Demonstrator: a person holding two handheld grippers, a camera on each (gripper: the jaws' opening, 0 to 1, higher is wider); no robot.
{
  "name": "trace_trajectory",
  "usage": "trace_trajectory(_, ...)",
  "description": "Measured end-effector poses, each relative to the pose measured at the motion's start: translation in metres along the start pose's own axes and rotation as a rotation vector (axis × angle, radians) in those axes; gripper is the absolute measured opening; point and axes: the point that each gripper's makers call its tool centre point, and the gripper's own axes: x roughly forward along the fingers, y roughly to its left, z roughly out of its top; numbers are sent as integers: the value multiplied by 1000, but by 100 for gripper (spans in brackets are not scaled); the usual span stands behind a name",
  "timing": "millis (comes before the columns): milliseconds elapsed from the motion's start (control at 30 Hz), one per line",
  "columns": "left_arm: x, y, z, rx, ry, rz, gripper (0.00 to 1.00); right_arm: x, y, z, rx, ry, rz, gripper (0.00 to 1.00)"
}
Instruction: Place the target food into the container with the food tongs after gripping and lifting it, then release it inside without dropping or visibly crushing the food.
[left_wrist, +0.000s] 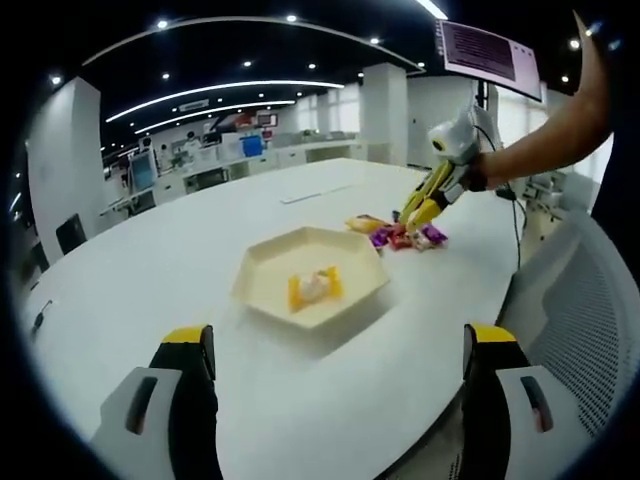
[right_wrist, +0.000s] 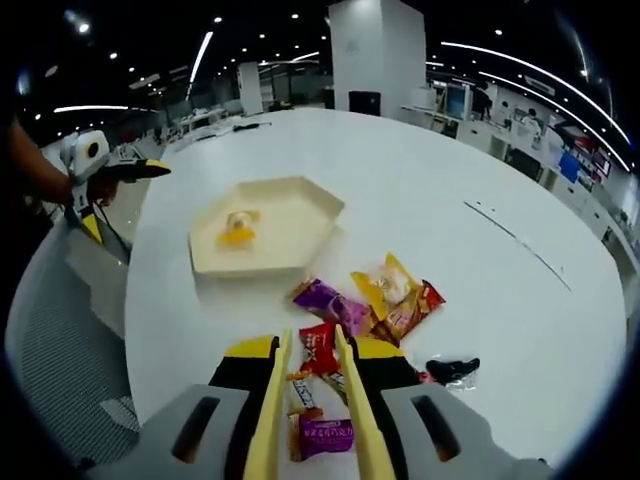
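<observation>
A cream hexagonal tray sits mid-table and holds one yellow-wrapped snack. My left gripper hovers open and bare before it. Beyond the tray, my right gripper holds yellow food tongs down over a pile of wrapped snacks. In the right gripper view, my right gripper is shut on the tongs, whose tips straddle a red packet. Purple, yellow and brown packets lie just past it. The tray with its snack lies farther off, left gripper beyond it.
The white table is round and wide, its edge close to me on the left. A purple packet lies under the tongs and a small black object to their right. A mesh chair back stands by the table. A person's arm carries the right gripper.
</observation>
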Motion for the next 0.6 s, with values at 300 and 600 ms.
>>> trace_trajectory(300, 0, 1, -1, -4, 7, 5, 99, 17, 3, -11, -57, 61, 0, 26)
trace_trajectory(600, 0, 2, -2, -5, 8, 8, 99, 24, 1, -18, 3, 111, -11, 21)
